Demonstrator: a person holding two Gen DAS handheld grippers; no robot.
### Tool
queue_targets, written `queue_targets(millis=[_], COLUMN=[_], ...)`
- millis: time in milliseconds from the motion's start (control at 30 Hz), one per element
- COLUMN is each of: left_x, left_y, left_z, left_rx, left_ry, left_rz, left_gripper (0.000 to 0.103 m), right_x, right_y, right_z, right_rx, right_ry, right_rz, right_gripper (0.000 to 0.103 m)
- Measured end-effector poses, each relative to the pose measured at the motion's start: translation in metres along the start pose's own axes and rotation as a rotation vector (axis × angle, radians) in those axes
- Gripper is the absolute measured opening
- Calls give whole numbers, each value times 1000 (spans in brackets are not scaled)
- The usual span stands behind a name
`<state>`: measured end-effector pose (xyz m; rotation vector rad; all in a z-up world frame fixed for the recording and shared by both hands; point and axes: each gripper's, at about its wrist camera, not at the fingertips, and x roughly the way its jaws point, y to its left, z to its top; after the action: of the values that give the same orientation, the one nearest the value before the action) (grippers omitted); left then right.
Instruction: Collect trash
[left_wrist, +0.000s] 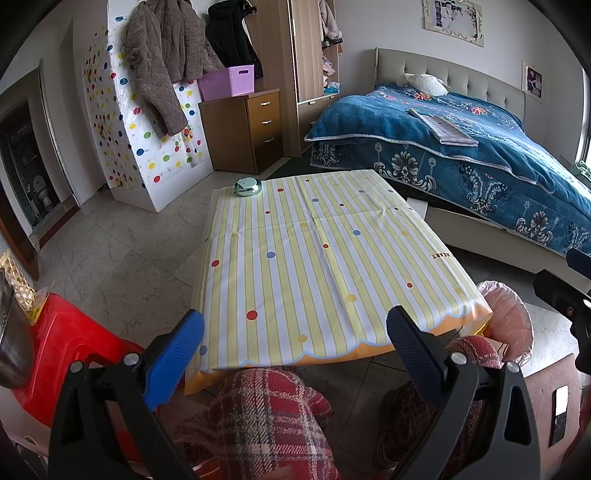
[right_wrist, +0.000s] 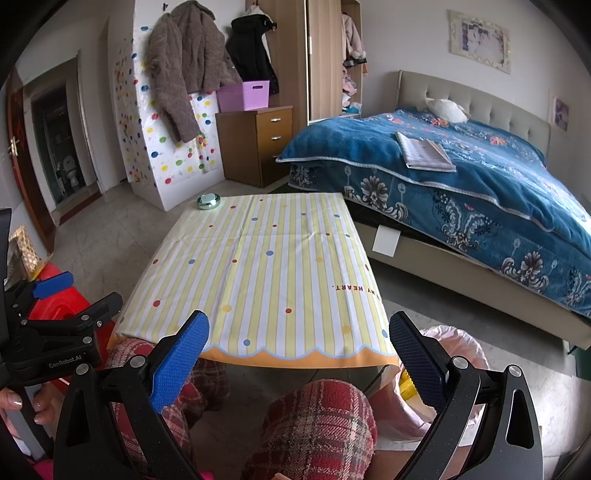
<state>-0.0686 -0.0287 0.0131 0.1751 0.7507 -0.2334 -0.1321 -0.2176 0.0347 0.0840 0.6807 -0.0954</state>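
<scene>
your left gripper (left_wrist: 295, 350) hangs with its blue pads spread wide and nothing between them, held low over your knees in red plaid trousers (left_wrist: 266, 417). straight ahead of it lies the near scalloped edge of the low table (left_wrist: 332, 236) with its yellow striped, dotted cloth. far ahead of the claw and a little to its left, at the table's far corner, sits a small round green tin (left_wrist: 248, 186), the only thing on the cloth. just to the right of the claw, beside the table's near corner, stands the bin with a pink liner (left_wrist: 517, 314).

your right gripper (right_wrist: 299, 354) is likewise wide open and holds nothing. the table edge is directly ahead of it, and the pink-lined bin sits close under its right finger, something yellow (right_wrist: 406, 384) showing inside. off to its left is your other claw, next to a red plastic stool (right_wrist: 62, 306).
</scene>
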Motion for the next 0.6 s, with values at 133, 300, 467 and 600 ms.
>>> queue_targets(millis=[133, 300, 467, 600], left_x=[0, 0, 0, 0], left_y=[0, 0, 1, 1], left_z=[0, 0, -1, 0], left_rx=[0, -1, -1, -2], left_ry=[0, 1, 1, 2], left_rz=[1, 0, -1, -1], left_gripper=[96, 96, 96, 96], right_x=[0, 0, 0, 0], right_y=[0, 1, -1, 0], right_z=[0, 1, 1, 1], right_rx=[0, -1, -1, -2], right_ry=[0, -1, 0, 1], right_rz=[-1, -1, 0, 0], right_gripper=[97, 97, 97, 97])
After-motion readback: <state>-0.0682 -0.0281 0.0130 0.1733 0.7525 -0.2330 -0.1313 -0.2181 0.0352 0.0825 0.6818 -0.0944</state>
